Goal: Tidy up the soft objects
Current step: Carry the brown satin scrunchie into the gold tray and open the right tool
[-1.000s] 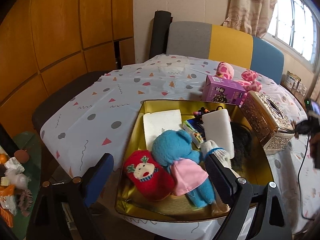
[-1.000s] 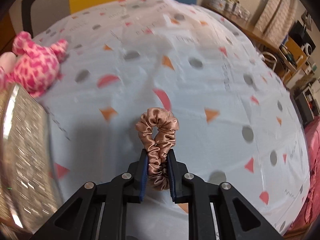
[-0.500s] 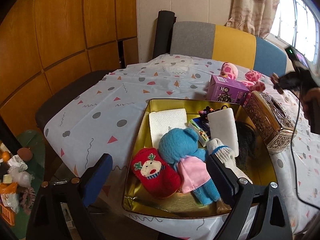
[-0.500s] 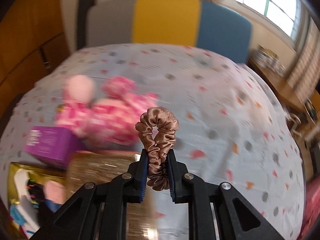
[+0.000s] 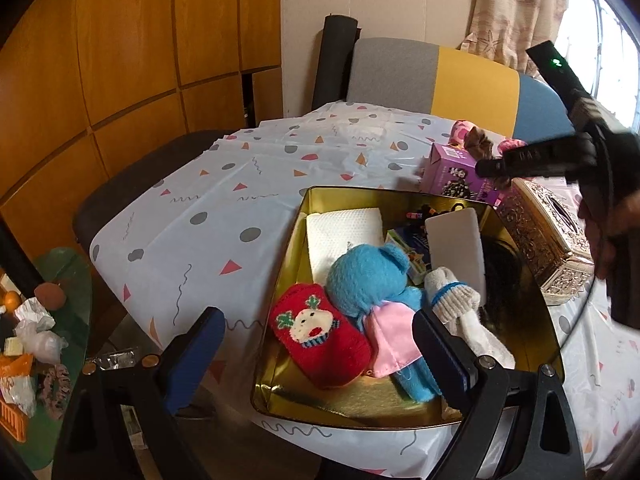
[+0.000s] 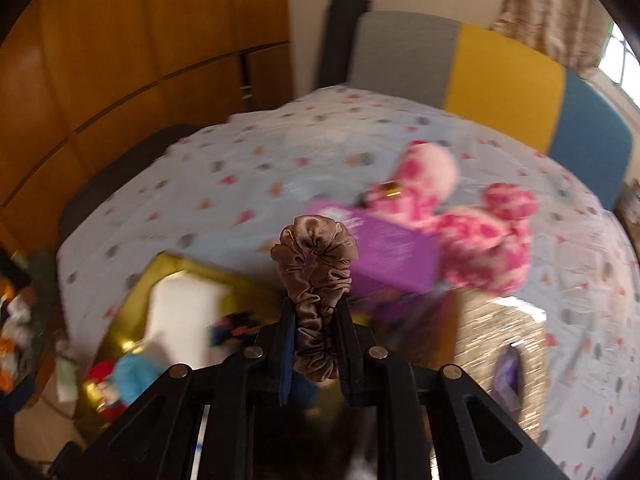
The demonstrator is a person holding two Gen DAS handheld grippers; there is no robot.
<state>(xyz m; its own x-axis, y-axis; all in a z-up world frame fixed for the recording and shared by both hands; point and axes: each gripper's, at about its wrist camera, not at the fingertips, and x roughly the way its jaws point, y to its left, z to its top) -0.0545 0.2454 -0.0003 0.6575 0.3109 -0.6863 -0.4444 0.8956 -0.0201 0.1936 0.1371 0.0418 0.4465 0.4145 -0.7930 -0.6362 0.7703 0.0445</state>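
Observation:
My right gripper (image 6: 312,310) is shut on a brown satin scrunchie (image 6: 314,256) and holds it in the air above the far edge of the gold tray (image 6: 124,304); it also shows in the left wrist view (image 5: 486,168). My left gripper (image 5: 316,344) is open and empty at the near edge of the gold tray (image 5: 296,256). In the tray lie a blue plush bear (image 5: 372,280), a red knitted pouch (image 5: 320,332) and a white sock (image 5: 460,308). A pink spotted plush (image 6: 460,216) lies on the table behind a purple box (image 6: 396,256).
An ornate gold tissue box (image 5: 548,240) stands right of the tray. A white cloth (image 5: 344,232), a white block (image 5: 456,248) and crayons lie in the tray. A chair (image 5: 432,76) stands behind the table. A cluttered green side table (image 5: 40,340) is at the lower left.
My right gripper has swung left with the scrunchie, from over the bare tablecloth to over the purple box and the tray's far edge. My left gripper has stayed open and drawn back slightly.

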